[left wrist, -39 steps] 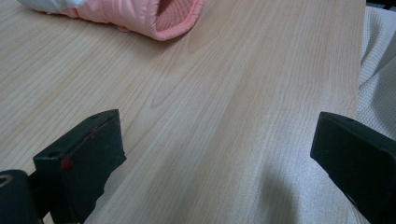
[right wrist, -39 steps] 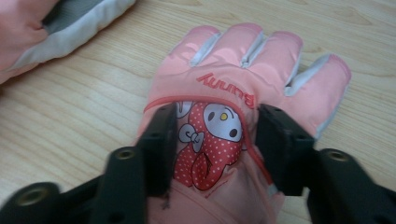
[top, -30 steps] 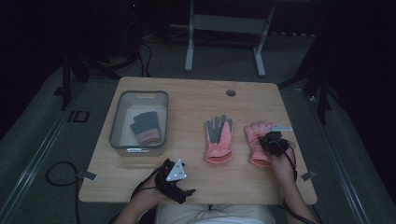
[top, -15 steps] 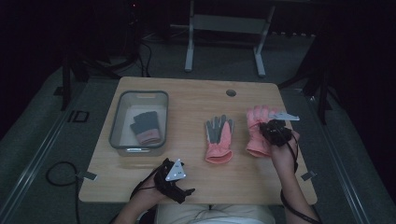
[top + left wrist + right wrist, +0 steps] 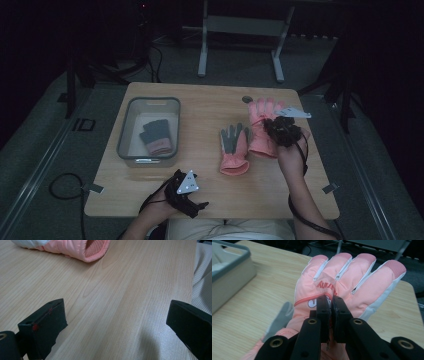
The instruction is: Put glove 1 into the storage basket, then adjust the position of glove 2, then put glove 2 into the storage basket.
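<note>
Right gripper (image 5: pixel 331 305) pinching pink glove (image 5: pixel 352 280), left gripper (image 5: pixel 120 322) spread

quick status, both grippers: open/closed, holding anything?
Left hand-held gripper: open, holding nothing, low over the table.
Right hand-held gripper: closed, pinching the back of the pink glove.

Pink glove (image 5: pixel 342 282), white trim, red lettering

grey bin (image 5: pixel 126 131) w/ dark glove (image 5: pixel 156 136) (inside) | table (image 5: pixel 200 107) | 2nd pink glove (image 5: pixel 234 150)
</note>
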Demonstrator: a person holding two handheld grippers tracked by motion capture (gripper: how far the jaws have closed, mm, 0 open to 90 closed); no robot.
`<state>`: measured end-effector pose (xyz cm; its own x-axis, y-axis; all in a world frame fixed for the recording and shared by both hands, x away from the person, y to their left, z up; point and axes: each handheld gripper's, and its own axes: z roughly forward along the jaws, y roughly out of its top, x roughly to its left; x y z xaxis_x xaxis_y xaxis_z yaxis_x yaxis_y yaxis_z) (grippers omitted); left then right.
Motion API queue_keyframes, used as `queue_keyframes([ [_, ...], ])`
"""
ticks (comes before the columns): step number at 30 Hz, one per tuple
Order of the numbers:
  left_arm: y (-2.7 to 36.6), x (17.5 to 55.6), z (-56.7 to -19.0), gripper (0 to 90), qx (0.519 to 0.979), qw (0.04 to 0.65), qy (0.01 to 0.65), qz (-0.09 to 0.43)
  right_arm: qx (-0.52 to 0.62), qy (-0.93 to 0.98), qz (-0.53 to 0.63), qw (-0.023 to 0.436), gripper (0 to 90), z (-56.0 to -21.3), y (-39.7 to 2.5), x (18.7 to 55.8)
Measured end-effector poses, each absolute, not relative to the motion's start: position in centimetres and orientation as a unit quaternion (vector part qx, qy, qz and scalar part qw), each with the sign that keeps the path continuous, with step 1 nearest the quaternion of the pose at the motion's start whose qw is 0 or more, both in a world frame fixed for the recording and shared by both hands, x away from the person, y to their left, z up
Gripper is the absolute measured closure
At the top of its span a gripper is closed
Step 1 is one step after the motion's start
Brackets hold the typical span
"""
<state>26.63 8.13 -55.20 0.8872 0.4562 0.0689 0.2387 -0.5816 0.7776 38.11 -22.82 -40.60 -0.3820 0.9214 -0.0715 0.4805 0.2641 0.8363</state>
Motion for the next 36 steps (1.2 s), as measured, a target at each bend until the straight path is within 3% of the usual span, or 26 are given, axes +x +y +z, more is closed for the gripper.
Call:
queue_keyframes([
  [21,8.1,26.6,-55.1,2.2,0.880,0.413,0.194,0.133,0.478,0.739,0.392,0.266,85.4,-41.0,-17.4,37.8],
  [36,7.9,26.8,-55.2,2.3,0.880,0.415,0.192,0.131,0.486,0.763,0.351,0.244,85.1,-45.0,-15.2,37.8],
])
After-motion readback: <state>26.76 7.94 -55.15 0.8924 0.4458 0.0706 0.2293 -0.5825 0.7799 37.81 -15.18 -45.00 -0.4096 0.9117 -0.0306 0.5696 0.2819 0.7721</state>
